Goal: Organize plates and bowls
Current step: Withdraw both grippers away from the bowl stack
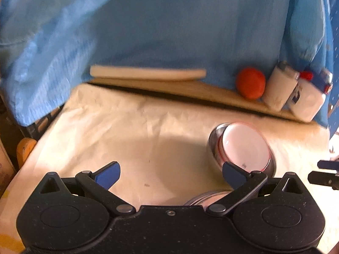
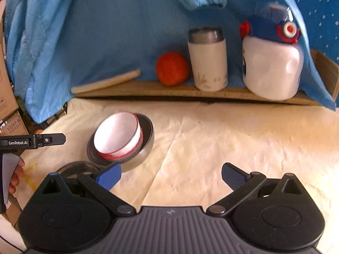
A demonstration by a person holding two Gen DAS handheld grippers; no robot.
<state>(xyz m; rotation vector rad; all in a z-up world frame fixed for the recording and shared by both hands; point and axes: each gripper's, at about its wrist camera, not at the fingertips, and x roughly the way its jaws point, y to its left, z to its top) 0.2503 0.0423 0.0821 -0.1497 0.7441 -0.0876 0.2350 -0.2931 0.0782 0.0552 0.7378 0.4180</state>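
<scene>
Already white bowl (image 2: pixel 117 135) sat tilted inside steel bowl (image 2: pixel 146 148), nested for stacking; left gripper (image 1: pixel 170 174) and right gripper (image 2: pixel 171 174) gaped empty, bowls ahead between them.

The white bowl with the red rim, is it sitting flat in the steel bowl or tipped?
Tipped. The white bowl leans inside the steel bowl, its opening facing sideways.

Low wrist cams, shared nested bowls (image 1: pixel 243 146).
</scene>
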